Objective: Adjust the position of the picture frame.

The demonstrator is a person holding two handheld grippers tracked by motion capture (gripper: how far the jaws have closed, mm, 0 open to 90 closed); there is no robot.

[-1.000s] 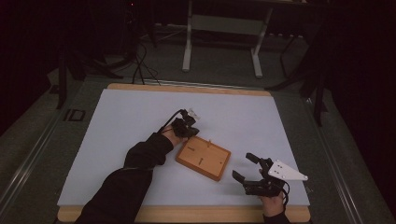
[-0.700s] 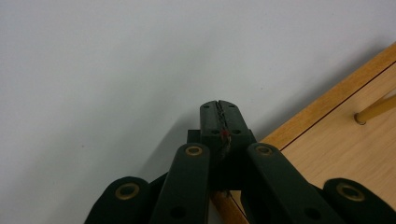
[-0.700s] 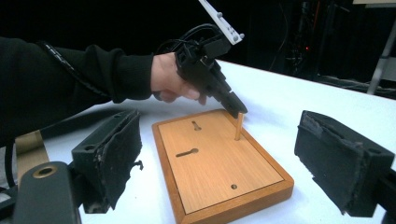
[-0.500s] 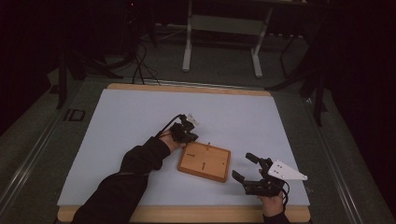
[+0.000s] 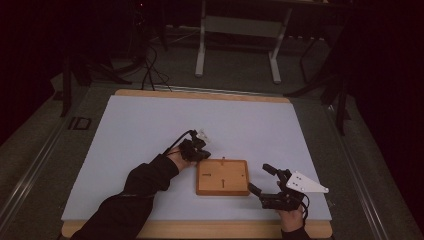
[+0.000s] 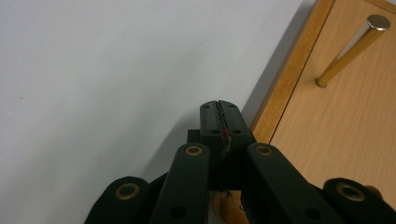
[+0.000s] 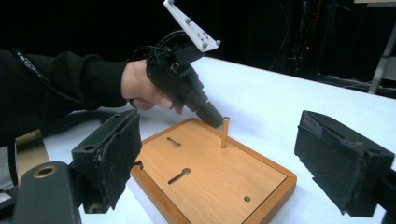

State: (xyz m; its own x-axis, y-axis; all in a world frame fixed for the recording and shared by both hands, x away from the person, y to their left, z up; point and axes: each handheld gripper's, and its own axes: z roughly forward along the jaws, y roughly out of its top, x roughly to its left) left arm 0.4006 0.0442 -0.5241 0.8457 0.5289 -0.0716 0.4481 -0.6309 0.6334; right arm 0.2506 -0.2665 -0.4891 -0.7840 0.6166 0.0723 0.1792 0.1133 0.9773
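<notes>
Dark surroundings frame a pale table [image 5: 150, 135]; on it, toward the near edge, lies a wooden board [image 5: 222, 177], flat, long axis across; its brass peg [image 7: 224, 132] stands upright near the far edge; left gripper [image 6: 219, 109], jaws shut and empty, sits at the board's rim, apparently steadying it; right gripper [image 7: 219, 158] waits nearby, jaws wide.

No legible text, label, brand, number or sign can be made out on anything in these pictures. A small dark plate [image 5: 80, 123] with a pale outlined mark is seen on the floor strip well to the left of the left gripper [image 5: 199, 153], but its mark is too small and blurred to be read. The wooden board [image 5: 222, 177] just beside that gripper bears only slots and holes, with no lettering.
</notes>
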